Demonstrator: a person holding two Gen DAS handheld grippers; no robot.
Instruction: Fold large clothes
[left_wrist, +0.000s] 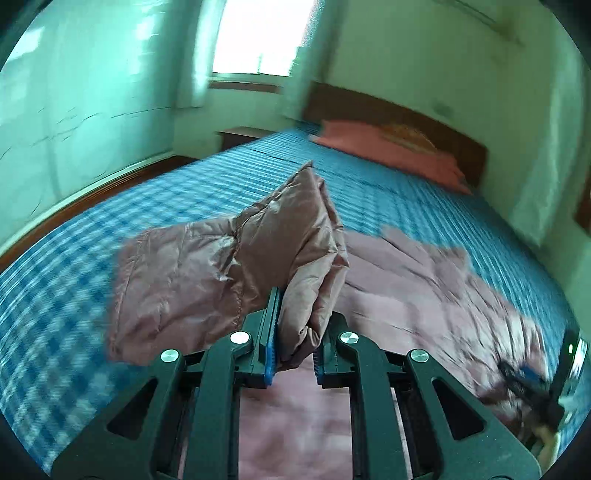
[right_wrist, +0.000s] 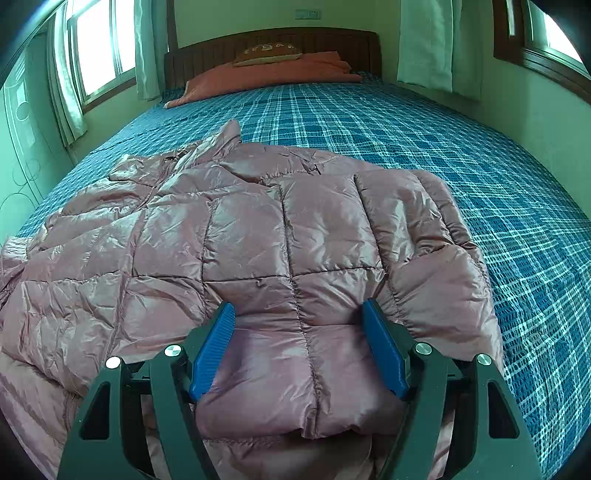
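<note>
A large dusty-pink quilted puffer jacket (right_wrist: 258, 240) lies spread on the blue plaid bed (right_wrist: 406, 122). My left gripper (left_wrist: 299, 321) is shut on a sleeve of the jacket (left_wrist: 221, 266) and holds it lifted above the bed; the view is motion-blurred. The rest of the jacket (left_wrist: 424, 288) lies below and to the right. My right gripper (right_wrist: 299, 314) is open, its blue pads (right_wrist: 214, 347) straddling a folded-over part of the jacket near its front edge. The right gripper shows faintly at the far right of the left wrist view (left_wrist: 535, 384).
A pink pillow or folded blanket (right_wrist: 273, 75) and a brown cushion (right_wrist: 269, 51) lie at the wooden headboard (right_wrist: 332, 40). Curtained windows (right_wrist: 99, 48) flank the bed. A wall and wooden skirting (left_wrist: 92, 192) run along the bed's left side.
</note>
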